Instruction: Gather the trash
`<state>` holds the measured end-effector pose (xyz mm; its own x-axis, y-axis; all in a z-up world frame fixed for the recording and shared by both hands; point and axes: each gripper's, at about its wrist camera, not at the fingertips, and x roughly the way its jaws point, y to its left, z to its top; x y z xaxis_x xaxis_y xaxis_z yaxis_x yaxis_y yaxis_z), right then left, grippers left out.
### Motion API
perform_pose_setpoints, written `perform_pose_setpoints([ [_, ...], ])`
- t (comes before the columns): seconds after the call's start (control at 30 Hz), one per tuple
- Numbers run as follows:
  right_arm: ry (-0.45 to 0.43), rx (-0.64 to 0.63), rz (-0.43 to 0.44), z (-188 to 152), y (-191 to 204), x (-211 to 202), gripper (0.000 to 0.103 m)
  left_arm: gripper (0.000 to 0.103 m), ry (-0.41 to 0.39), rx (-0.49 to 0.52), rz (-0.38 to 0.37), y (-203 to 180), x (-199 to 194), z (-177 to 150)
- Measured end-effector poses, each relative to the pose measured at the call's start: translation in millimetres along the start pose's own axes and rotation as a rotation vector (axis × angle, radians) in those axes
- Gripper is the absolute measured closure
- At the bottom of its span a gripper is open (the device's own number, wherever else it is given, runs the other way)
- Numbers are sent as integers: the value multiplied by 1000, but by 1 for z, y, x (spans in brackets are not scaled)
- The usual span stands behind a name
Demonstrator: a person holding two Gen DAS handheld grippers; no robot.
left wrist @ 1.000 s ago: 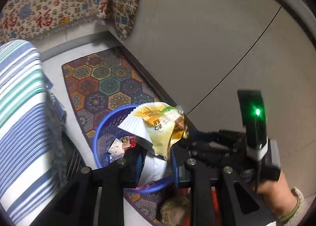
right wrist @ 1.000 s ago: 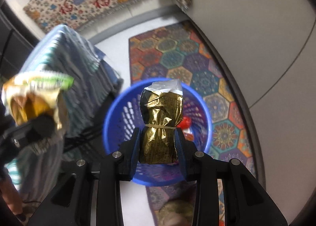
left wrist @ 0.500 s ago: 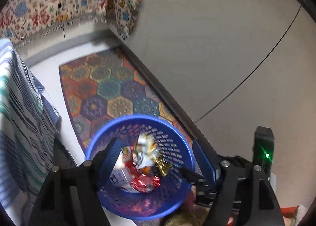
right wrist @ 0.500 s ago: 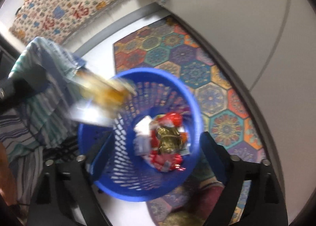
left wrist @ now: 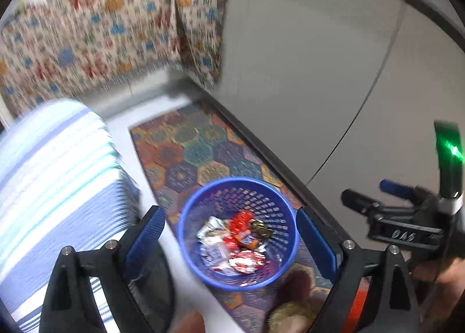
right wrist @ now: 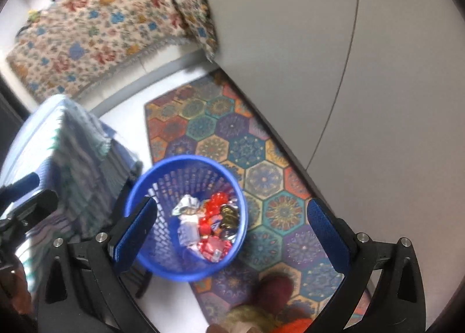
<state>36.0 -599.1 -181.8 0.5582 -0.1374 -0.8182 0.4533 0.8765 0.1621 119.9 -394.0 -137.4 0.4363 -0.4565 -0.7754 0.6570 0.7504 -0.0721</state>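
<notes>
Round blue perforated plastic basket (left wrist: 186, 228) holds crumpled foil and red wrappers (left wrist: 232, 243) | my left gripper (left wrist: 229, 234) jaws wide apart, empty | right gripper (right wrist: 232, 228) same, over basket.

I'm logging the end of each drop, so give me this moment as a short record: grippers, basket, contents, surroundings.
left gripper: open, empty, above the basket
right gripper: open, empty, above the basket
basket: blue, perforated, upright on the patterned rug
contents: crumpled wrappers, red, silver and gold
beside basket: striped cloth
behind: floral cloth, grey wall
</notes>
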Motion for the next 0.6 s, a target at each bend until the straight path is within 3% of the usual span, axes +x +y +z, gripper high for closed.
perform_pose_setpoints([
  [0.13, -61, -44, 4, -15, 13, -53, 0, 10, -89, 43, 48, -15, -56, -12],
  [0.3, -83, -53, -17, -50, 21, -98, 0, 10, -92, 27, 202, -19, -97, -26],
  [0.6, -17, -5, 8, -93, 32, -137, 0, 10, -23, -10, 149, -12, -129, -51],
])
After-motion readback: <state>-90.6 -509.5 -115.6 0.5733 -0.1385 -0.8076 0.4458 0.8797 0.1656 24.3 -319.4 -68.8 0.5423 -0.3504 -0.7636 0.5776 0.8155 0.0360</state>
